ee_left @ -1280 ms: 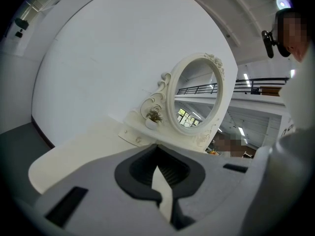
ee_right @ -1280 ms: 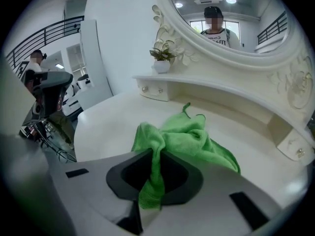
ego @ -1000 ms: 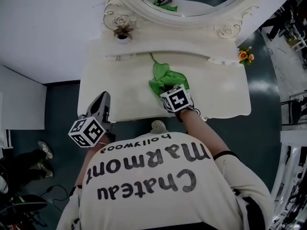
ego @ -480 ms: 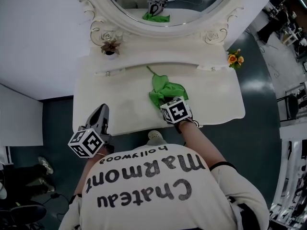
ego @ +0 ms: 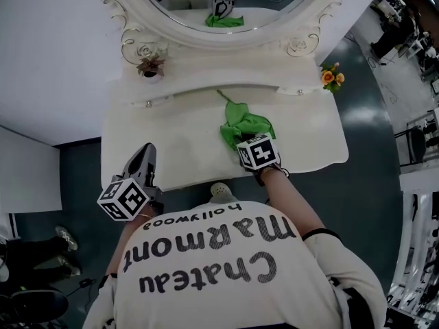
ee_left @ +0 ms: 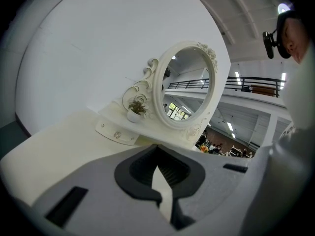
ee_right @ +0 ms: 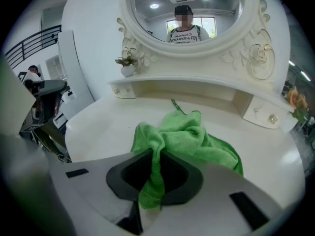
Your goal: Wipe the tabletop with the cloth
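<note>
Right gripper [ee_right: 149,193] clamped on a fold of the green cloth [ee_right: 189,136], cloth bunched mid-tabletop [ego: 171,132], jaws hidden under its marker cube from overhead, left gripper [ee_left: 165,183] pinched together on nothing, at the front edge.

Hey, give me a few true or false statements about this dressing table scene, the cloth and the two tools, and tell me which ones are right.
1. The right tool is closed on the green cloth. True.
2. The left tool holds a second cloth. False: nothing is between its jaws, and it sits at the front left edge of the tabletop.
3. The green cloth lies on the floor. False: it rests on the white tabletop, in front of the mirror.
4. A small potted plant stands on the shelf at the mirror's left. True.
5. The mirror's frame is square and black. False: it is rounded, white and ornate.
</note>
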Available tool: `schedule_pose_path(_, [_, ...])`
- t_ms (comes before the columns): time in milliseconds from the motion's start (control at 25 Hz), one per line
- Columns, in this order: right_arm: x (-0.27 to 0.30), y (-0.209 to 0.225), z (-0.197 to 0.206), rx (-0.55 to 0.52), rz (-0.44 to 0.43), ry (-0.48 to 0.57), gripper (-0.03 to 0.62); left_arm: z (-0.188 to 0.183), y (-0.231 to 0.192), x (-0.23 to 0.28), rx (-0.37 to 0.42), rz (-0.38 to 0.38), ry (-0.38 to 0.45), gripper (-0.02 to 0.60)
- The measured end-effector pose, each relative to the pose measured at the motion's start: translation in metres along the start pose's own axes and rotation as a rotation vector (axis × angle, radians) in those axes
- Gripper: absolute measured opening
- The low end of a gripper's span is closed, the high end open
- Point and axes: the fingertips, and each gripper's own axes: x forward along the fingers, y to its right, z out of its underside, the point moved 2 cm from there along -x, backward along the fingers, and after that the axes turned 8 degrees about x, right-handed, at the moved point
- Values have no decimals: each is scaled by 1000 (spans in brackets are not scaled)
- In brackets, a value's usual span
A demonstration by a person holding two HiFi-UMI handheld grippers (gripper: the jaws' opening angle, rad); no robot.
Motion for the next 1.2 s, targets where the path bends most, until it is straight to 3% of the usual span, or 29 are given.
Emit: schedule_pose_path(1200, [-55,98,34,182,214,42,64,3,46,43,24,146,-14,7])
